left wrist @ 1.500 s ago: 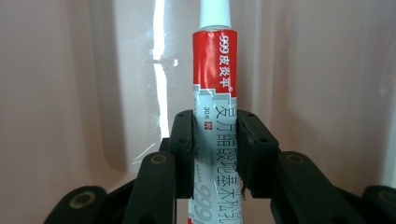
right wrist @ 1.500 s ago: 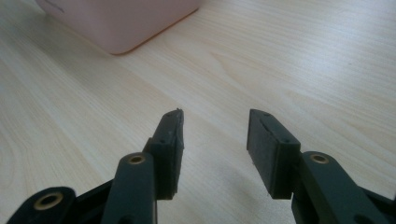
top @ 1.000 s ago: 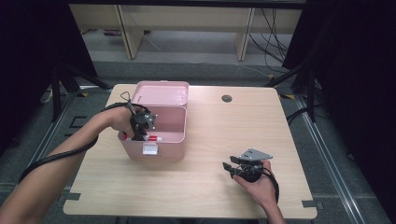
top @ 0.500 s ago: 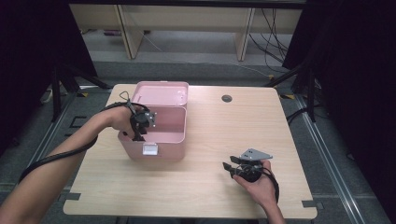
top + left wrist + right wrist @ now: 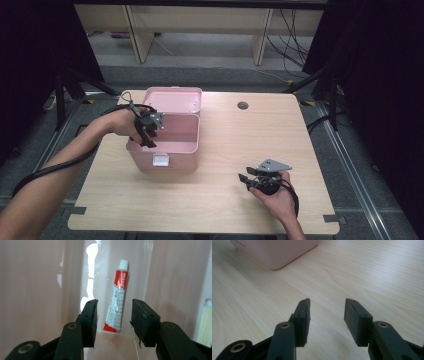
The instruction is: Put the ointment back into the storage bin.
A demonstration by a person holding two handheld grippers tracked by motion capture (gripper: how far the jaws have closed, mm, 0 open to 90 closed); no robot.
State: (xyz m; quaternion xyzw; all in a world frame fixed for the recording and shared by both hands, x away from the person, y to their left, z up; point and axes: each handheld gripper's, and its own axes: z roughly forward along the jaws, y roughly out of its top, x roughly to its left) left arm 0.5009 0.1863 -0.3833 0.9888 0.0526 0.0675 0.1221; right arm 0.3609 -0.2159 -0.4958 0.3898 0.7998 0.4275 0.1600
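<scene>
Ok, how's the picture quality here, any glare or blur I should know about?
Left gripper view: bright glare streaks on the glossy inside of the pink box, and the tube lying there is slightly soft, its print hard to read. Right gripper view: the box corner and far table blur out. High view: the table is evenly lit, the surroundings dark.

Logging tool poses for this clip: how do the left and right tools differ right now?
The left tool hangs over the pink box, aimed down at a red-and-white tube inside; the right tool sits low over bare table, away from the box. The left's jaws have just been opening; both are open, holding nothing.
</scene>
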